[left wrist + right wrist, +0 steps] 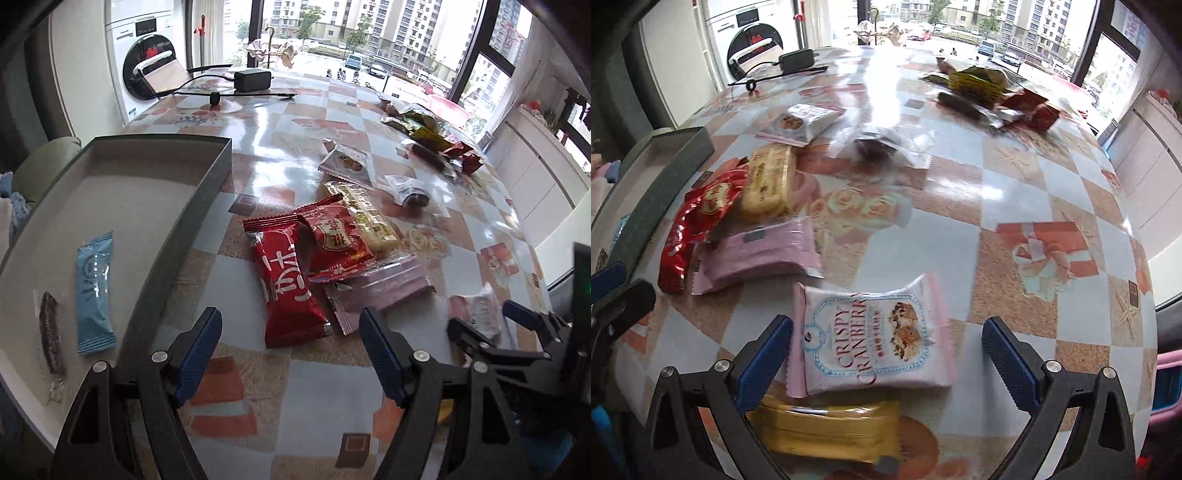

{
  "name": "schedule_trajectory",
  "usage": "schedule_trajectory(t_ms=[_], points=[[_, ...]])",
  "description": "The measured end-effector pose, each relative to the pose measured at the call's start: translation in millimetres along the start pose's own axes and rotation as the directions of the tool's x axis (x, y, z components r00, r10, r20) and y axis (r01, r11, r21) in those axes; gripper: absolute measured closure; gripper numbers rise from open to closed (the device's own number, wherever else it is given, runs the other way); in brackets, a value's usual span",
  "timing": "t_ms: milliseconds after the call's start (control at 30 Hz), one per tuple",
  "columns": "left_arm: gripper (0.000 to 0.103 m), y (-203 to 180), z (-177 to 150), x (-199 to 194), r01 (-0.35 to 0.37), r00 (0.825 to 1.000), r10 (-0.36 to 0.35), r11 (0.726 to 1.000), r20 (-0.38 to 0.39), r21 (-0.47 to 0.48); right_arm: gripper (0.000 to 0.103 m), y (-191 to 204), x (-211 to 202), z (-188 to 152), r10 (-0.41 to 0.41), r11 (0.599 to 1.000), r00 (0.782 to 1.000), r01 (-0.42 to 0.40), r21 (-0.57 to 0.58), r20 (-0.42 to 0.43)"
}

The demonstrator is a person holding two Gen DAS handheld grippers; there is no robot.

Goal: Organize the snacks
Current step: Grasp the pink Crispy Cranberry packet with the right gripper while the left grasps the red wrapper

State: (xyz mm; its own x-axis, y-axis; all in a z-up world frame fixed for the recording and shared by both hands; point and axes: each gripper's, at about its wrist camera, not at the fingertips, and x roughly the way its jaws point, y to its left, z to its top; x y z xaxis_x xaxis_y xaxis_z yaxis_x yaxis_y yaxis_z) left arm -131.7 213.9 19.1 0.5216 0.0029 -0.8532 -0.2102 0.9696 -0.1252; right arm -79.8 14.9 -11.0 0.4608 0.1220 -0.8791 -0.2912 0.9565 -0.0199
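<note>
In the left wrist view a grey tray (177,229) at the left holds a blue packet (94,291) and a wrapped dark sausage (51,332). My left gripper (291,354) is open above the table. A red packet (288,284) lies just ahead between its fingertips, untouched, with another red packet (336,240) and a pink packet (380,288) beside it. My right gripper (886,358) is open wide over a white and pink cranberry packet (871,339), which lies flat between the fingers. A yellow packet (827,428) lies under the gripper's base.
A cream biscuit pack (768,184), a white packet (801,122) and a clear-wrapped dark snack (875,147) lie mid-table. A heap of snacks (990,92) sits far right near the table edge. A black adapter (253,79) with its cable lies at the far end.
</note>
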Motion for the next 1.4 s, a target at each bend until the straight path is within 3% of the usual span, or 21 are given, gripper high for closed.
schedule_trajectory(t_ms=[100,300,500,600,800,933,1067,1400], points=[[0.023,0,5,20,-0.013,1.000,0.013,0.999,-0.020,-0.039,0.001,-22,-4,-7,-0.001,1.000,1.000,0.000,0.015,0.030],[0.023,-9,9,30,-0.091,0.994,0.089,0.995,0.057,0.027,0.001,-23,-8,-11,0.008,1.000,0.998,-0.008,0.006,0.067],[0.027,-25,-17,16,-0.051,0.996,0.042,0.990,0.075,0.134,0.000,-22,-8,-14,0.009,1.000,0.996,-0.010,0.007,0.085],[0.027,-25,-24,11,-0.035,0.996,0.023,0.990,0.084,0.139,0.000,-22,-8,-14,0.009,1.000,0.996,-0.010,0.007,0.085],[0.017,-14,-5,21,-0.033,0.997,0.029,0.997,0.072,0.067,0.000,-22,-8,-14,0.010,1.000,0.996,-0.010,0.007,0.085],[0.013,-18,-7,25,-0.069,0.993,0.060,0.993,0.098,0.095,0.000,-22,-8,-14,0.010,1.000,0.996,-0.011,0.006,0.086],[0.001,-22,-7,29,-0.047,0.996,0.037,0.991,0.080,0.125,0.000,-22,-8,-14,0.010,1.000,0.996,-0.011,0.006,0.086],[0.000,-23,-9,29,-0.046,0.996,0.036,0.990,0.078,0.132,0.000,-22,-8,-14,0.011,1.000,0.996,-0.011,0.006,0.087]])
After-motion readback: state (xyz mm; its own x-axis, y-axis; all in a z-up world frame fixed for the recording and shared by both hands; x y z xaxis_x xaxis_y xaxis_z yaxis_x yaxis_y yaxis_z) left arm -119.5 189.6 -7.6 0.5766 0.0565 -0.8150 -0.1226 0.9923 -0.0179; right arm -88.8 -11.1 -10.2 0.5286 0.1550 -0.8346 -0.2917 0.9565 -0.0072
